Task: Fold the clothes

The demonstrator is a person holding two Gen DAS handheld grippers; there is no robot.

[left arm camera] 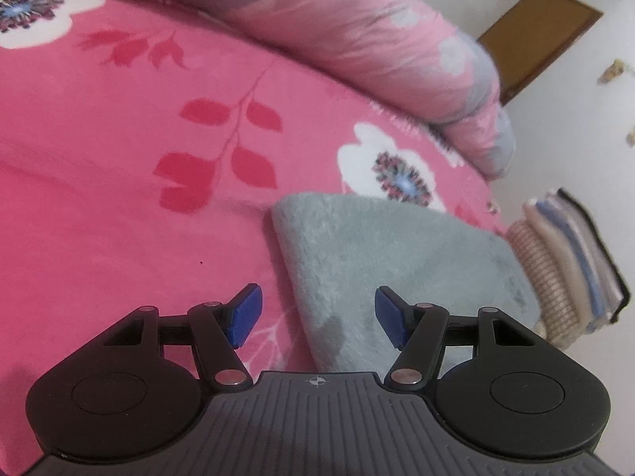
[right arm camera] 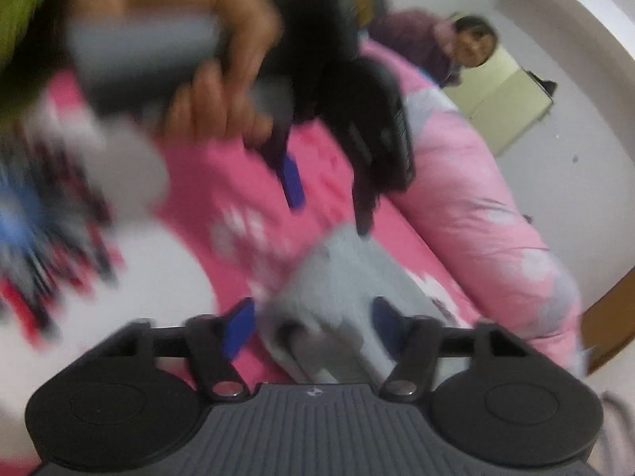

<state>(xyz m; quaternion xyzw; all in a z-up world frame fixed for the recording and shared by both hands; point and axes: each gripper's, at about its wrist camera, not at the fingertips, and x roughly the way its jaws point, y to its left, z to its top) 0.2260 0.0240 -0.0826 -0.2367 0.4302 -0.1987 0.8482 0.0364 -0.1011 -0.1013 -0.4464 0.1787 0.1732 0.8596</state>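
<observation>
Left wrist view: bed (left arm camera: 119,182) open across left and centre. Rolled quilt (left arm camera: 357,39) blocks the upper edge; folded grey cloth (left arm camera: 381,254) and stack (left arm camera: 571,261) fill lower right.

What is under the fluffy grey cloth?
The grey cloth lies folded on the pink flowered bedsheet, which shows all around it. Whether anything else hides beneath it cannot be seen.

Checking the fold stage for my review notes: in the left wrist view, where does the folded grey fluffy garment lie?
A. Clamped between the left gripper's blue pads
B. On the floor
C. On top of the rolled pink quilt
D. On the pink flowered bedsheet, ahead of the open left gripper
D: the folded grey fluffy garment rests flat on the pink flowered bedsheet, beyond the left gripper, whose blue pads stand apart and empty.
</observation>
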